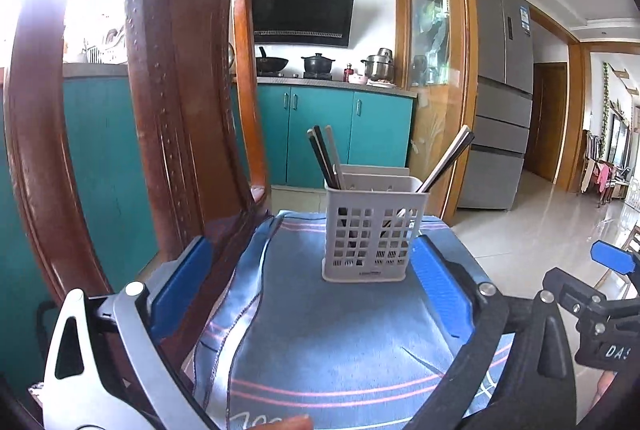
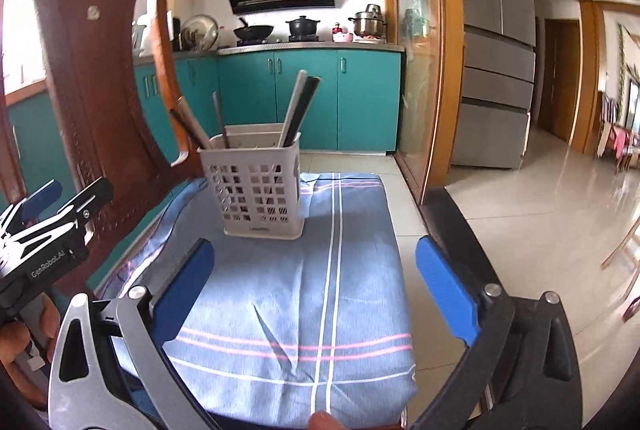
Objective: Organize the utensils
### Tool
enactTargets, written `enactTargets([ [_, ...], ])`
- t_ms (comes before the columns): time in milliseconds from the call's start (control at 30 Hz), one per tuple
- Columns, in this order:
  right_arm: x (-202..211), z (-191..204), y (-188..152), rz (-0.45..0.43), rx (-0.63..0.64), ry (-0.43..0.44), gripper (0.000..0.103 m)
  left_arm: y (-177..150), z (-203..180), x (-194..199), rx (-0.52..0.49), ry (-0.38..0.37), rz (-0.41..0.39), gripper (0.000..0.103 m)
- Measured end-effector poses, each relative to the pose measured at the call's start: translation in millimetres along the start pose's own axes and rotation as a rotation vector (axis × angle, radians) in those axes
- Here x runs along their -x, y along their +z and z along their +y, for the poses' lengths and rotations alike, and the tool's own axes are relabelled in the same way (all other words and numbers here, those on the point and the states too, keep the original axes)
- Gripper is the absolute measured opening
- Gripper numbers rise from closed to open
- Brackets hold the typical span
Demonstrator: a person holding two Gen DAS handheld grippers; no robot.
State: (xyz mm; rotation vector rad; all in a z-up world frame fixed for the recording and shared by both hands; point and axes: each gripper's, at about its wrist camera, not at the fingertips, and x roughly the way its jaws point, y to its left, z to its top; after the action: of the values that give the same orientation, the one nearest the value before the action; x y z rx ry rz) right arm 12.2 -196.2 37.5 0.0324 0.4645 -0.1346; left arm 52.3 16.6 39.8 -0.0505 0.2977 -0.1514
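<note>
Chopsticks, dark ones and pale ones, stand in the white perforated plastic utensil holder (image 1: 375, 230) that sits on the far half of the blue striped cloth (image 1: 320, 342) spread over a wooden chair's seat. One bunch of dark and pale chopsticks (image 1: 325, 156) leans to the left of the holder, another pair (image 1: 448, 160) leans out to the right. No loose utensil shows on the cloth near the grippers.

The left gripper (image 1: 312, 286) has its blue pads spread as wide as they go, with nothing between them but cloth beneath. The right gripper (image 2: 316, 286) is just as wide and just as empty, hovering over the near part of the cloth, short of the holder.

By my reckoning, the sorting looks about done, or the hands are between picks. If more is wanted, the next move would be a reach to the far side for a chopstick top, closing on the thin sticks without tipping the light holder.
</note>
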Motion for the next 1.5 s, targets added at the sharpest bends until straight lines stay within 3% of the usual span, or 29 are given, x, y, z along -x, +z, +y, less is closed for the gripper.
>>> enactTargets([
  [900, 4.3, 9.7, -10.9, 0.024, 0.049, -0.046, 0.099, -1.5, -8.8, 1.4, -0.035, -0.006, -0.004, 0.099],
  [1500, -4.0, 13.7, -14.9, 0.045, 0.06, -0.041, 0.099, -2.3, -8.8, -4.5, -0.03, -0.024, 0.039, 0.099],
])
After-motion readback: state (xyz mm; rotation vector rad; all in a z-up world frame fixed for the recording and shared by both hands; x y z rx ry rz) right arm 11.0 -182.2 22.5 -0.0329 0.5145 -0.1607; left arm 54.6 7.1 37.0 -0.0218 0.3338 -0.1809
